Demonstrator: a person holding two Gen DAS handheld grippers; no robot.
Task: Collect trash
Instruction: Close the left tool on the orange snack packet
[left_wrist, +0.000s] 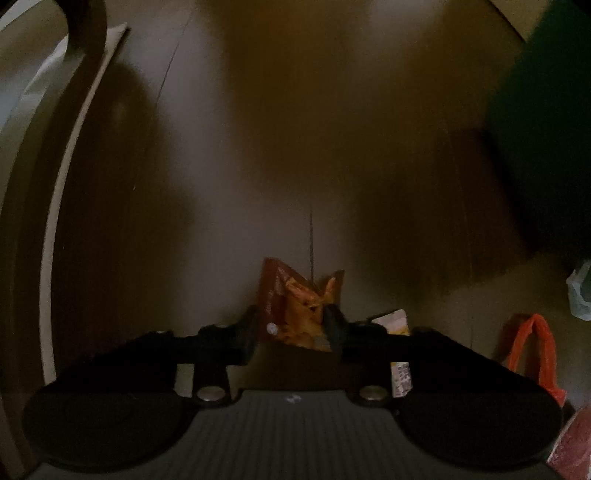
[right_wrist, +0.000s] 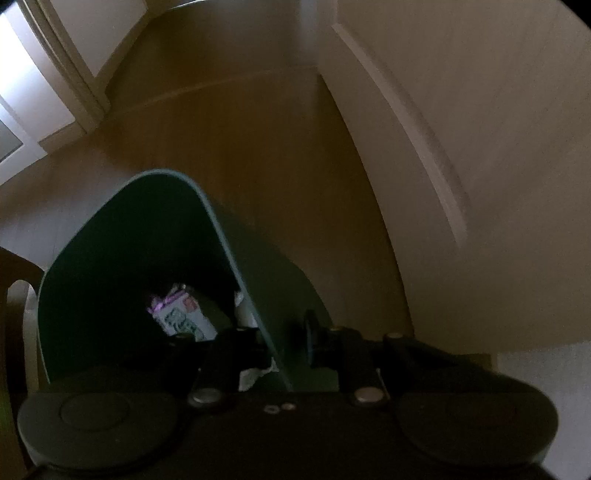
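In the left wrist view a crumpled orange snack wrapper (left_wrist: 299, 306) lies on the dim wooden floor (left_wrist: 295, 147). My left gripper (left_wrist: 291, 326) points down at it, and its two black fingers press the wrapper from both sides. In the right wrist view my right gripper (right_wrist: 284, 339) is shut on the wall of a dark green bin (right_wrist: 236, 258), one finger inside and one outside. A white and purple packet (right_wrist: 181, 314) lies in the bin's bottom, along with some white scraps. The same bin (left_wrist: 535, 129) shows as a dark green mass at the upper right of the left wrist view.
More litter lies right of the left gripper: a yellow-white wrapper (left_wrist: 395, 321), an orange-red plastic bag (left_wrist: 535, 350), a pale crumpled piece (left_wrist: 580, 291). A pale skirting strip (left_wrist: 59, 221) curves down the left. Beside the bin are a wall with skirting (right_wrist: 406, 129) and a doorway (right_wrist: 55, 74).
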